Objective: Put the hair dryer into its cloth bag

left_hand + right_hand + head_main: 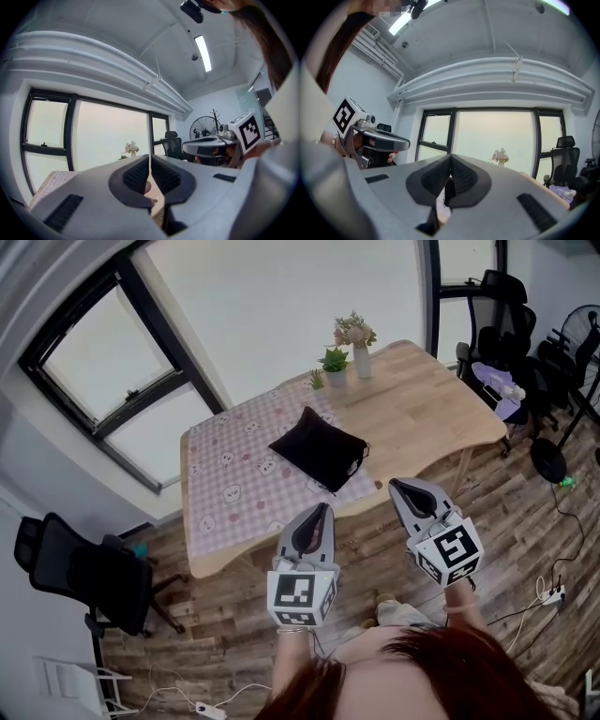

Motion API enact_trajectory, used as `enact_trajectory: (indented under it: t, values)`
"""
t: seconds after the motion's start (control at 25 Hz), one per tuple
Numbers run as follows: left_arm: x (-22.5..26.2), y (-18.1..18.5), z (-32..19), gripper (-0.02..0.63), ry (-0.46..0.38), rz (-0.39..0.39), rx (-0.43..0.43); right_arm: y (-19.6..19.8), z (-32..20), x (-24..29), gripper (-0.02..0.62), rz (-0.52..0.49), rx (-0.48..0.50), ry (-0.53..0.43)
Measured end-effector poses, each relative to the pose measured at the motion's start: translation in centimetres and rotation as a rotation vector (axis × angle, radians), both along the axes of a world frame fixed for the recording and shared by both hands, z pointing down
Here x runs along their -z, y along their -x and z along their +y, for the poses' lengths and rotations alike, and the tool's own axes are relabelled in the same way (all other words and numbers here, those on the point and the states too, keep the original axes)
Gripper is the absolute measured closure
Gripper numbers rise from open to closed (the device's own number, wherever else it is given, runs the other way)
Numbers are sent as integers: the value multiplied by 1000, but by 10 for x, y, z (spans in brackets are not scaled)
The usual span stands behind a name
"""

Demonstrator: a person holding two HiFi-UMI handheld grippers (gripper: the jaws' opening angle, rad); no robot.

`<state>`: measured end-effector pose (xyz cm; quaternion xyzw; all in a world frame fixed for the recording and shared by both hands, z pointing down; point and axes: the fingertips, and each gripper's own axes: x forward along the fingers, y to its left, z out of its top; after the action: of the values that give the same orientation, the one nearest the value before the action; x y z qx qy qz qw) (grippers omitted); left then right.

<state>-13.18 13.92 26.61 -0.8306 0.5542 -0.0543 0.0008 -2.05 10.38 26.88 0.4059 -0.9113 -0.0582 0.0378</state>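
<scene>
A: Where's my bag?
B: You have one black bag [319,448] lying on the checked cloth [234,474] on the table [441,399], with one flower vase [357,341] farther back. Your left gripper [323,509] and right gripper [394,486] hover short of the table, both clenched and empty.

An office-like room, with swivel chairs [84,573], a wooden table [441,404], big windows [108,367] and a standing fan [583,329].

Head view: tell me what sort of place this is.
Probably an office or studio room: black office chairs stand near a wooden table, a standing fan is at the right edge, and large windows line the wall.
</scene>
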Motion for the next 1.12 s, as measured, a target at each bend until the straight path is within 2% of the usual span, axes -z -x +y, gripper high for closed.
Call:
enact_trajectory:
  t: [0.6,1.12]
  values:
    - [-6,-20,-33,588,25,13,19,-20,-30,-7,595,26,11,-1]
    - [-7,-32,-44,589,43,35,-12,-34,-46,-10,595,18,-16,14]
